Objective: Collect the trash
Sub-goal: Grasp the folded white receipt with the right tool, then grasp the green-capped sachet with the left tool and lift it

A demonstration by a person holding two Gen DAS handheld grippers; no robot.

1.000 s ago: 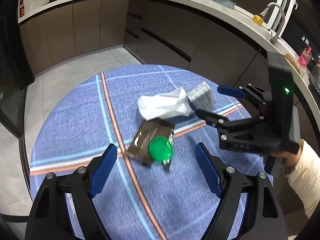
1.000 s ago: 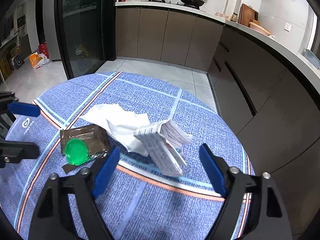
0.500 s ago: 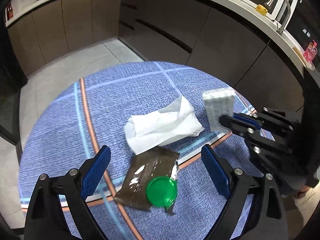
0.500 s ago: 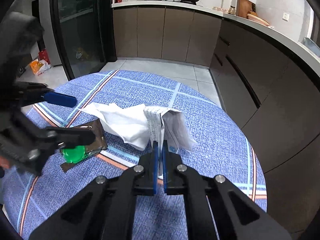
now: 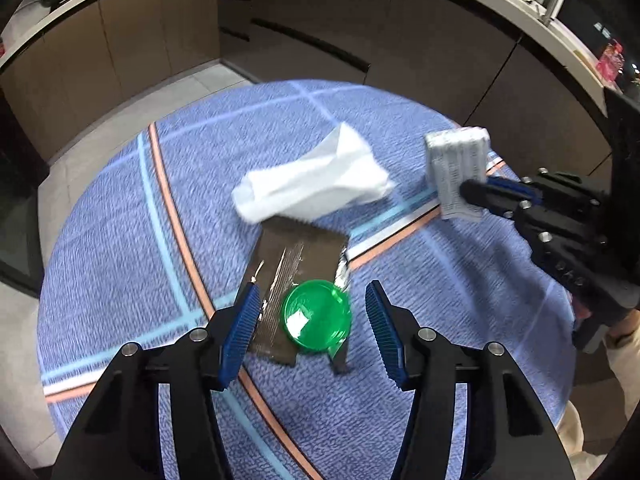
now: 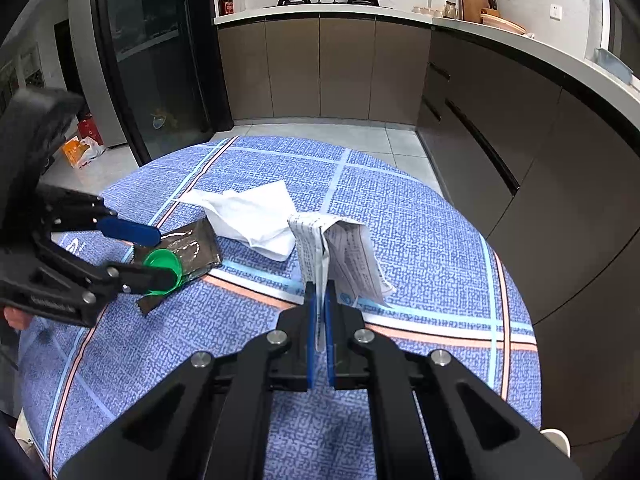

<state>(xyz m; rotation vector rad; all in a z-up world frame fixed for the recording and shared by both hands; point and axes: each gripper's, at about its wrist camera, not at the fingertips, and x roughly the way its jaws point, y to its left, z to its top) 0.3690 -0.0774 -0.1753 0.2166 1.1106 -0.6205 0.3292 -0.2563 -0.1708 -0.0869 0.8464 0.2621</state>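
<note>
On the round blue desk (image 6: 420,216) lie a white tissue (image 5: 316,184) and brown wrapper (image 5: 296,256) — right claw (image 6: 319,304) clamps folded paper (image 6: 340,248); left claw (image 5: 310,320), just closing, straddles the green cap (image 5: 318,316) — pads apart.

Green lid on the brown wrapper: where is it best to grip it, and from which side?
Grip the green lid across its round rim, coming from above. It lies flat on the brown wrapper, so only the edges offer hold. The left gripper already straddles it, fingers closing in but not yet touching.
</note>
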